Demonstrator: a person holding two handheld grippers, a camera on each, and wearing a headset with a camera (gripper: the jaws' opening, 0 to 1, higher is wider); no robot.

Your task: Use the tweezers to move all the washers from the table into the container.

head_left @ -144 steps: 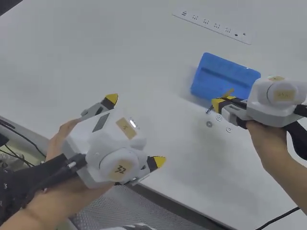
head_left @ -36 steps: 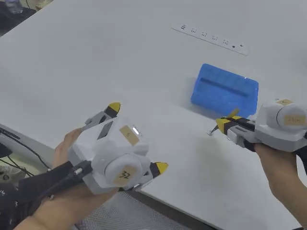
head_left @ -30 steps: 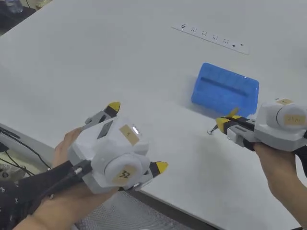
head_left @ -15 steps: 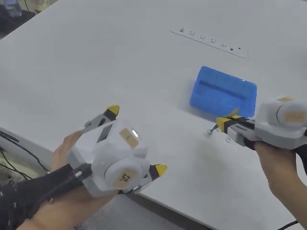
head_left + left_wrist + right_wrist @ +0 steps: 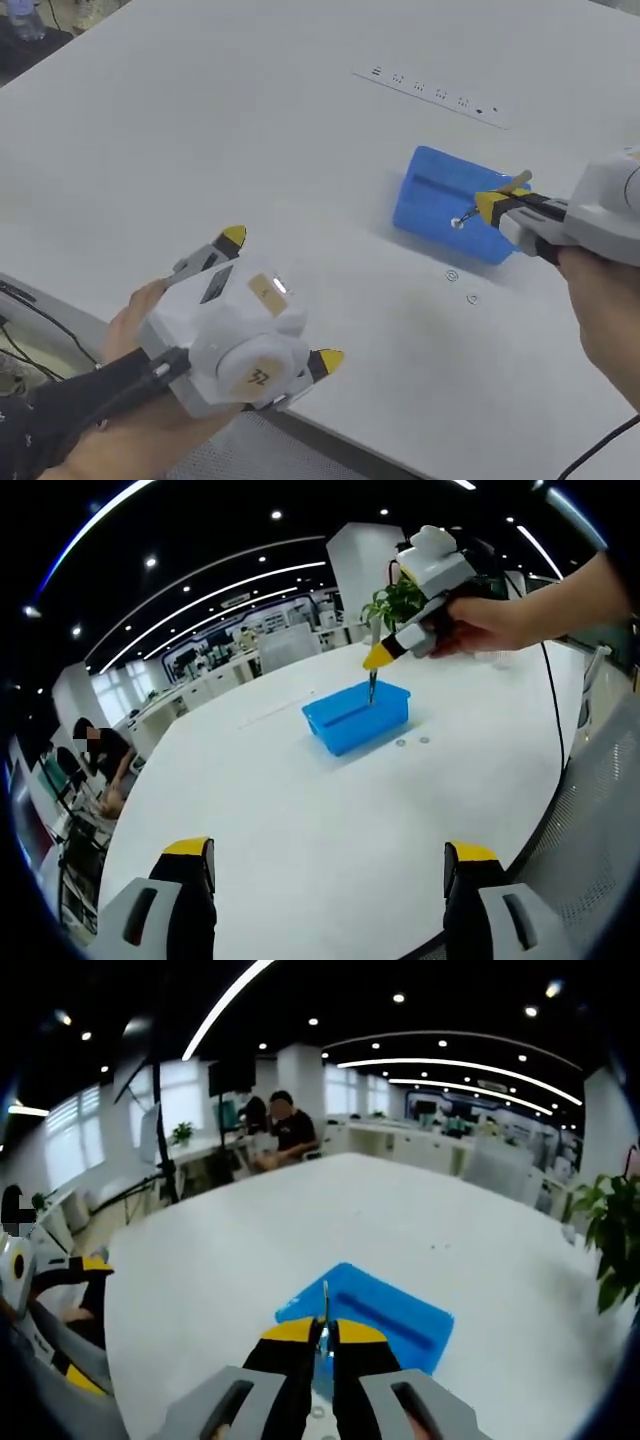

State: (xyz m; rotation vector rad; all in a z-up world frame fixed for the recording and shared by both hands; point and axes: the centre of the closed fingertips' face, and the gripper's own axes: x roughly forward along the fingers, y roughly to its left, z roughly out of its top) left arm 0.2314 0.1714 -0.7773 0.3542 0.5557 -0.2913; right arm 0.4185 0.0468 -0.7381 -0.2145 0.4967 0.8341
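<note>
Washers [image 5: 451,276], two of them, lie on the white bench [image 5: 200,120] just near the blue container [image 5: 440,185], above which the right hand-held gripper [image 5: 492,205] clamps the tweezers [image 5: 462,219], while the left hand-held gripper [image 5: 281,297] gapes wide, empty, near left.

Centre right, head view: the container [image 5: 432,188] reads to me as plain bright blue, set on a white, unpatterned table [image 5: 200,130]. Just below it, the washers [image 5: 452,276] are pale silver-grey rings. The left gripper [image 5: 280,298], lower left, and the right gripper [image 5: 492,206], right edge, have white-grey shells and black jaws capped in yellow; the left carries a tan label. I see the tweezers [image 5: 462,218] as dark metal. Top: a white power strip [image 5: 440,95] with dark marks. Lower left corner: a black sleeve [image 5: 60,400].
</note>
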